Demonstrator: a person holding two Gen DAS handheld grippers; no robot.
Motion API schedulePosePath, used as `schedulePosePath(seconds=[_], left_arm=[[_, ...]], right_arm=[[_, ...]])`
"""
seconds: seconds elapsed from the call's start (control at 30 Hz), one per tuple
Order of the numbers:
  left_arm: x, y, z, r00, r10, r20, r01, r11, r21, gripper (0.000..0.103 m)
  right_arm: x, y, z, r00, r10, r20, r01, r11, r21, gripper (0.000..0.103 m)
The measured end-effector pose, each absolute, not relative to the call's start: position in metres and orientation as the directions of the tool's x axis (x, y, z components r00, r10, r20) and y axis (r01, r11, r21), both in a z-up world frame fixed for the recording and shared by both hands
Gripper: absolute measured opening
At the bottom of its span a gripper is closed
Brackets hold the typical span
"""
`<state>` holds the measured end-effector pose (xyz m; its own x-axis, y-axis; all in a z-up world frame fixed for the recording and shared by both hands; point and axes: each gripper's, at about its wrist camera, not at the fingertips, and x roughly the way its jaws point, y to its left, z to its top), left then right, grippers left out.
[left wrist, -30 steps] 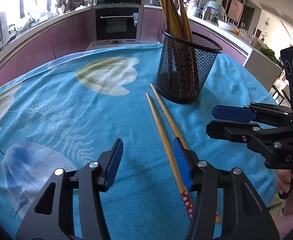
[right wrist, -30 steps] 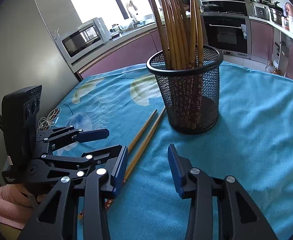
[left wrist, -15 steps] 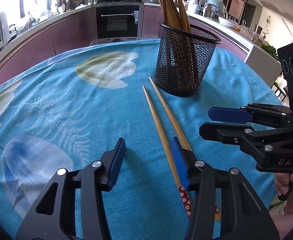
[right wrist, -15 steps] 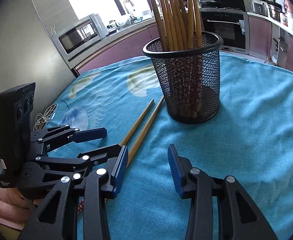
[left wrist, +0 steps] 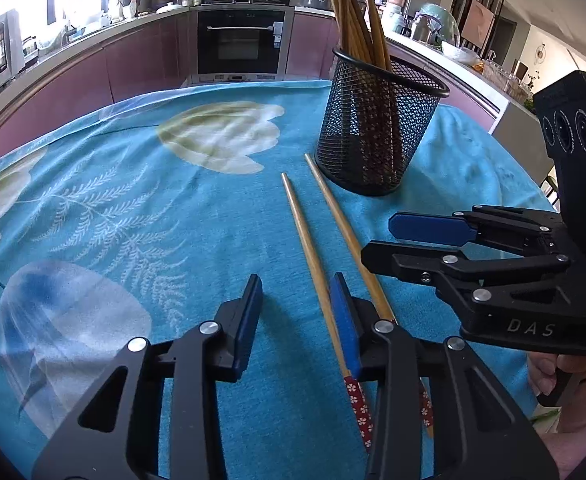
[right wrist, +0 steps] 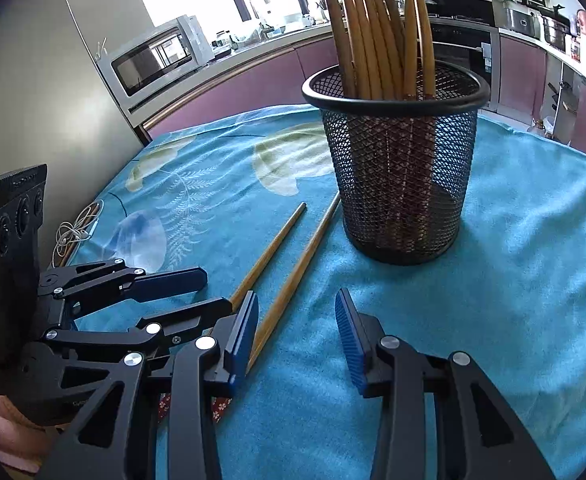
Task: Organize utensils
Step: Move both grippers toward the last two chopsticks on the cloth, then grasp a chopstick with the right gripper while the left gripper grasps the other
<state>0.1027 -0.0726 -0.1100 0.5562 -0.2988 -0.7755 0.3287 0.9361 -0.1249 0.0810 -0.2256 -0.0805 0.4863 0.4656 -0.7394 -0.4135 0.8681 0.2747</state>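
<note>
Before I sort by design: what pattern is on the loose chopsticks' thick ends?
Red with small white flowers, on the chopsticks; clearest in the left wrist view.

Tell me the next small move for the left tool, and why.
Probably lower the left tool and close on the nearer chopstick: its jaws are open, that chopstick lies between them on the cloth, and the mesh holder already holds the others.

The tablecloth (left wrist: 141,208) is bright turquoise, printed with pale cream tulips, white fern fronds and a blue-white bloom at lower left. The mesh holder (left wrist: 377,136) is black. The loose chopsticks (left wrist: 313,248) are honey-tan with red ends dotted in white blossoms. Both grippers are black with blue pads (right wrist: 351,344). The cabinets (left wrist: 145,64) are dusky mauve.
</note>
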Motion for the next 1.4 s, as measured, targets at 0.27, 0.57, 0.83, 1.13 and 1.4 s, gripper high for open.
schedulePosePath(seconds=[0.27,0.57,0.83,1.13,1.4], left_arm=[[0.102,-0.070,-0.111,0.556,-0.306,-0.773,0.326,0.936,-0.136,0.033],[0.103,-0.069,-0.112,0.553,-0.313,-0.772,0.325,0.934,-0.145,0.033],[0.107,-0.071,-0.112,0.543,-0.313,-0.779,0.329,0.933,-0.145,0.033],[0.116,-0.078,-0.112,0.544,-0.289,-0.788,0.325,0.938,-0.120,0.031],[0.121,-0.078,-0.112,0.537,-0.292,-0.791,0.323,0.938,-0.127,0.011]], right_arm=[[0.085,-0.216,-0.083,0.492,0.417,-0.764,-0.414,0.884,0.216,0.029],[0.084,-0.225,-0.083,0.461,0.434,-0.774,-0.422,0.874,0.239,0.018],[0.074,-0.230,-0.081,0.450,0.410,-0.793,-0.436,0.876,0.205,0.014],[0.077,-0.223,-0.082,0.477,0.379,-0.793,-0.427,0.888,0.167,0.015],[0.079,-0.225,-0.082,0.481,0.385,-0.788,-0.419,0.890,0.179,0.009]])
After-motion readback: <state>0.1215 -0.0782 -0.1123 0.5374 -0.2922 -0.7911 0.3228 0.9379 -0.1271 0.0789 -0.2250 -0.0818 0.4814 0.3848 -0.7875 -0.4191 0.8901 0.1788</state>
